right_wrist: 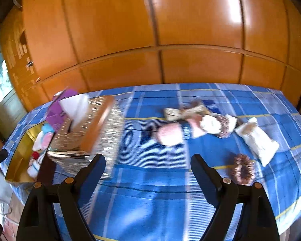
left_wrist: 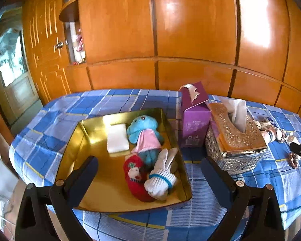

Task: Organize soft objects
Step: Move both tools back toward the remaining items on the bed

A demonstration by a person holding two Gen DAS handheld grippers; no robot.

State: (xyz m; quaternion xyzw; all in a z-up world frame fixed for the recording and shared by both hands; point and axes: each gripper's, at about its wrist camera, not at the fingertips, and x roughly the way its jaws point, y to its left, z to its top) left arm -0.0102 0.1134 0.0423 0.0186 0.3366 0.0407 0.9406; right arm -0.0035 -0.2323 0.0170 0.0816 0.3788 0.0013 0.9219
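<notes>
A gold tray (left_wrist: 84, 140) on the blue checked cloth holds a white folded cloth (left_wrist: 117, 138), a blue plush toy (left_wrist: 143, 130) in a pink dress, a red sock toy (left_wrist: 136, 178) and a white rabbit toy (left_wrist: 162, 176). My left gripper (left_wrist: 149, 164) hangs open over the tray's near side, holding nothing. My right gripper (right_wrist: 147, 163) stands open over bare cloth. Beyond it lie a doll (right_wrist: 190, 127) with a pink face, a white pouch (right_wrist: 257, 140) and a brown scrunchie (right_wrist: 241, 169), all apart from its fingers.
A purple tissue box (left_wrist: 194, 118) and an ornate gold tissue holder (left_wrist: 236, 138) stand right of the tray. Orange wooden wardrobe doors (left_wrist: 170, 30) rise behind the table. The table edge (left_wrist: 14, 150) drops off at the left.
</notes>
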